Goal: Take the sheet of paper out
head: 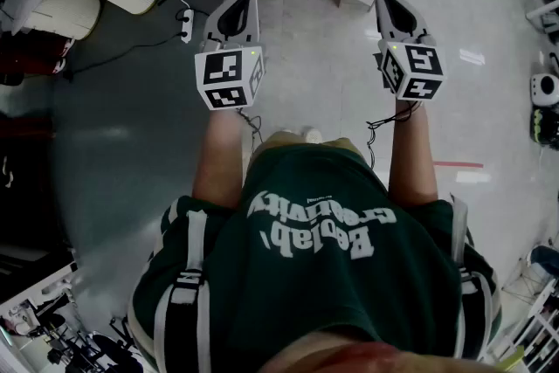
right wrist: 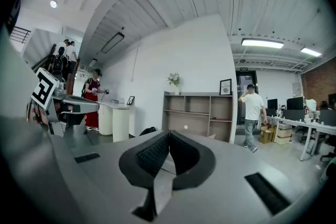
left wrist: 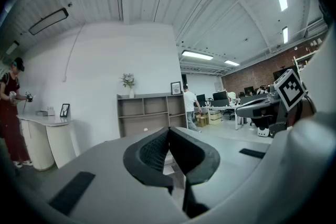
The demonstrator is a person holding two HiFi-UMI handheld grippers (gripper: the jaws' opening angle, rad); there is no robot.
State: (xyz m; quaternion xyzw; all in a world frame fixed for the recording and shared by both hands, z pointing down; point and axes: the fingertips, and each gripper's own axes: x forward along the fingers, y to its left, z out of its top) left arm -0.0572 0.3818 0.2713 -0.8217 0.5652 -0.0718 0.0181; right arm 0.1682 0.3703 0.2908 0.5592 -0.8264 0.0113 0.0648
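Both claws closed and empty, sheet of paper nowhere in view.
Left claw (left wrist: 168,131) and right claw (right wrist: 169,135) are held level, facing a shelf unit (right wrist: 197,113). With the paper unlocated, reaching in with shut jaws would likely push or crease it rather than grip it.

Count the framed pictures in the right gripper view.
2. One framed picture stands on top of the shelf unit, at its right end. The other framed picture stands on the white counter to the left. More may be hidden from this view.
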